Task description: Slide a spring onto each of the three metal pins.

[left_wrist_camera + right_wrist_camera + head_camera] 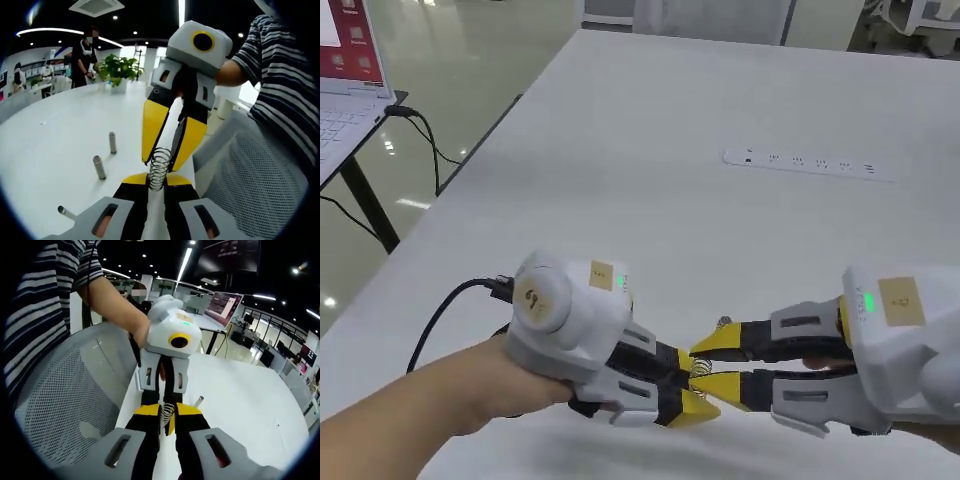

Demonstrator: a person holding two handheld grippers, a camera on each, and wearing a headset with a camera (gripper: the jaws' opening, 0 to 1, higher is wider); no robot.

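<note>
Left tongs (156, 181) pinch a small steel coil spring (159, 165); right tongs (168, 412) squeeze its far end. Two ribbed upright grey pins (112, 142) seem done; one bare pin (66, 212) is left.

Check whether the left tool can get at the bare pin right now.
Probably not: the left tool has the spring between its jaws, nose to nose with the right tool, and the bare pin sits off to its side.

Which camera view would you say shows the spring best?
The left gripper view: the spring stands mid-frame, large, with its coils distinct. The right gripper view shows a narrow stretch of it between yellow jaws; in the head view it is small and blurred.
</note>
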